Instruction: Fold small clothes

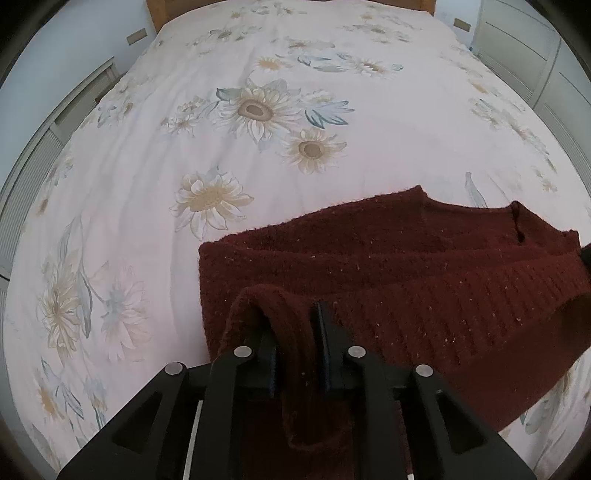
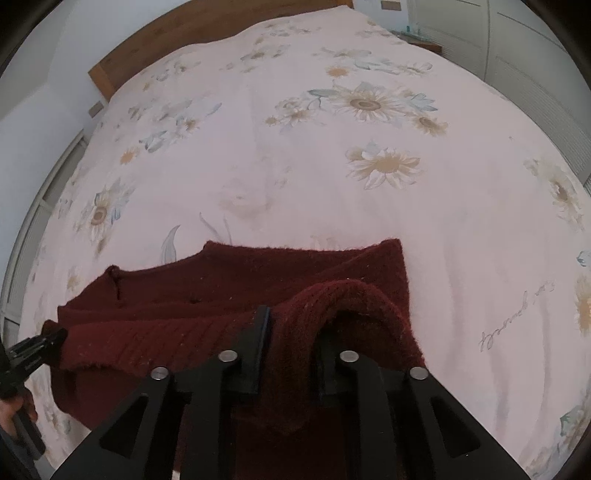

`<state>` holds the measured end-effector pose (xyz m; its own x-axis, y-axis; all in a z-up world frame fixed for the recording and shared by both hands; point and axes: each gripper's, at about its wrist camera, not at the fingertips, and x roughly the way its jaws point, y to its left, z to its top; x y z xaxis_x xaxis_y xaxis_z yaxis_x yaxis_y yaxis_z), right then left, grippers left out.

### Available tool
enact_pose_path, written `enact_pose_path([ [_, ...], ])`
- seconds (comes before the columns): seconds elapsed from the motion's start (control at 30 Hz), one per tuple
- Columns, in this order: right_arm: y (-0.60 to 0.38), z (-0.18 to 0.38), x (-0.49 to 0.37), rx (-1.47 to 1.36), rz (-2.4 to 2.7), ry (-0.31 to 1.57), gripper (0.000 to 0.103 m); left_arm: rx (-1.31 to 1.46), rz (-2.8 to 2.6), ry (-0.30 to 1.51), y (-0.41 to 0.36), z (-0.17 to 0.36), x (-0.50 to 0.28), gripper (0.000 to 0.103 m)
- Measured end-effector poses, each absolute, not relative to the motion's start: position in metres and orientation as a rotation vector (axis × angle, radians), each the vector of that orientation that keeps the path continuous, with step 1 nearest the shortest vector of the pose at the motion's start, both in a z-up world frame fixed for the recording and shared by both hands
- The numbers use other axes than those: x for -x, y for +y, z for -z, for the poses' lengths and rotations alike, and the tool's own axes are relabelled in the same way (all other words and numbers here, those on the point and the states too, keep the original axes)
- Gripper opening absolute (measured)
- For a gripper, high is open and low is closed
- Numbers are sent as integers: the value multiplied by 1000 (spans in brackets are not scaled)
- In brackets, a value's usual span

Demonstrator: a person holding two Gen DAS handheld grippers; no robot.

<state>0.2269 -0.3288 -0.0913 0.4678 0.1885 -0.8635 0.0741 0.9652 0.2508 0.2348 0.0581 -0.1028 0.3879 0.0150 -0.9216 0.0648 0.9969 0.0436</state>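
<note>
A dark red knitted sweater lies on the floral bed cover, partly folded, its ribbed hem lifted toward me. My left gripper is shut on the hem's left corner, with knit bunched between the fingers. In the right wrist view the same sweater spreads to the left. My right gripper is shut on the hem's right corner, the fabric draped over the right finger. The left gripper shows at the far left edge of that view, at the other end of the hem.
The bed cover is pale pink with sunflower prints. A wooden headboard stands at the far end. White cupboard doors stand to the right of the bed, slatted panels to the left.
</note>
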Motion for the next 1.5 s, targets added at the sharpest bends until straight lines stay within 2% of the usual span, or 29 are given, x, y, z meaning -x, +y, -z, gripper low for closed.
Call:
enact_pose_path([
  [0.03, -329, 89, -225, -271, -69, 1078, 32, -66, 38, 1166, 58, 101, -235, 29],
  [0.07, -330, 85, -224, -272, -67, 1067, 49, -57, 41, 1161, 58, 97, -234, 36],
  [0.1, -330, 82, -222, -266, -64, 1057, 67, -44, 52, 1146, 56, 90, -233, 50],
  [0.13, -329, 78, -221, -254, -63, 1044, 71, -37, 59, 1133, 55, 86, -232, 61],
  [0.27, -320, 59, -213, -207, -84, 997, 82, -36, 68, 1075, 48, 61, -225, 75],
  [0.33, -313, 50, -208, -180, -100, 974, 83, -22, 93, 1048, 44, 49, -221, 96],
  [0.4, -302, 41, -201, -150, -118, 946, 94, -28, 107, 1017, 38, 39, -216, 101],
  [0.47, -290, 34, -194, -123, -143, 918, 103, -37, 127, 985, 30, 30, -210, 102],
  [0.67, -241, 36, -170, 5, -189, 885, 103, -85, 192, 900, 0, 25, -186, 102],
  [0.97, -200, 107, -141, 154, -197, 963, 103, -99, 211, 993, -20, 90, -167, 102],
  [1.17, -222, 139, -136, 133, -143, 1014, 103, -138, 191, 1077, -15, 134, -160, 102],
  [1.5, -298, 144, -125, -10, -81, 1016, 103, -92, 189, 1069, 29, 145, -145, 102],
])
